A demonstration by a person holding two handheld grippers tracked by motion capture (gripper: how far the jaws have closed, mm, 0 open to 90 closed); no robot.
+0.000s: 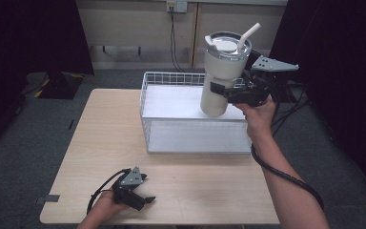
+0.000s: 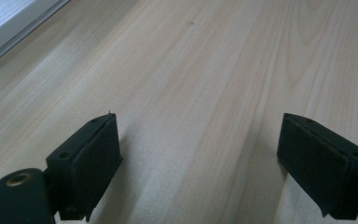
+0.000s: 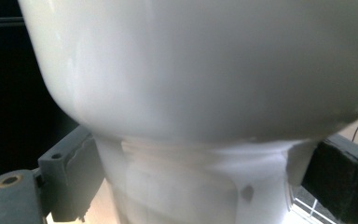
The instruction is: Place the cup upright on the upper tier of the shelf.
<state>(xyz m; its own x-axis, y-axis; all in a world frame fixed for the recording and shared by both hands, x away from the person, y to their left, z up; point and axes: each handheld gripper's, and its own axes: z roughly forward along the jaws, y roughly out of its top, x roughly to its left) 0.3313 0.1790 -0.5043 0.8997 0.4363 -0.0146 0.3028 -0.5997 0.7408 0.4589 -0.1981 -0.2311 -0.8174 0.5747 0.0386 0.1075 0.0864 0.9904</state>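
A tall cream-white insulated tumbler with a clear lid and bent white straw (image 1: 221,78) is being held above the white wire-mesh basket (image 1: 190,138), clamped at its narrow lower body by the right gripper (image 1: 224,91). The left gripper (image 1: 145,194) is being rested open-jawed on the pale wooden table (image 1: 100,143). Judged next: the tumbler is to be lowered upright into the basket before the 2 jaws are released.

Even overhead light, dark room edges, close tumbler (image 3: 205,93) blurred, soft shadows

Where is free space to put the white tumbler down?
The floor of the wire basket is bare below the tumbler held by the right gripper. The table is bare left of the basket and between its front wall and the left gripper.
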